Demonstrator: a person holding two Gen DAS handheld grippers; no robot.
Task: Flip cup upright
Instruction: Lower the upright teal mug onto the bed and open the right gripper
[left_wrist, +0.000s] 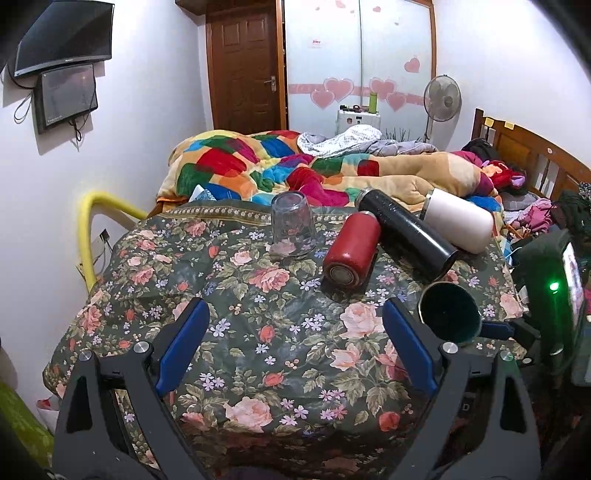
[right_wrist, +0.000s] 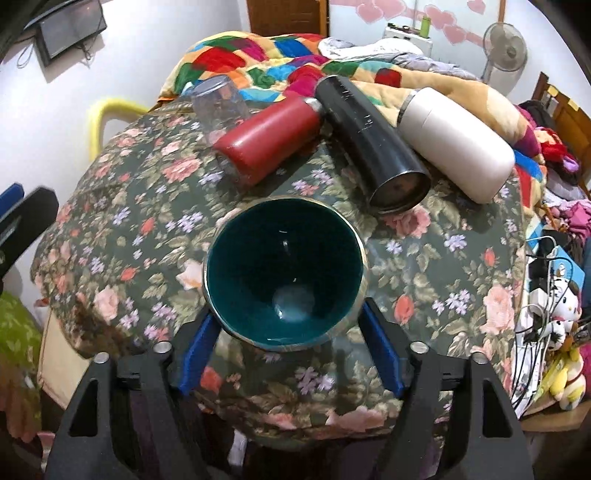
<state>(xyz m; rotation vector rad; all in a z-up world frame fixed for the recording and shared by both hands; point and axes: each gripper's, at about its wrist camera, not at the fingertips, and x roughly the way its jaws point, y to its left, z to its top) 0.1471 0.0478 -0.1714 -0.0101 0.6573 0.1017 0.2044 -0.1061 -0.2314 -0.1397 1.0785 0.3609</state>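
Floral bench (left_wrist: 258, 332) carries lying flasks.
Right tool (right_wrist: 286, 332) pinches the teal cup (right_wrist: 284, 273), mouth facing the camera; left tool (left_wrist: 295, 325) is spread over bare cloth.

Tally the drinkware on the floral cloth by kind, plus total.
Flasks lying on their sides: 3: red flask, black flask, white flask
Clear glass, upside down: 1
Teal cup, held in the right gripper: 1
Total: 5
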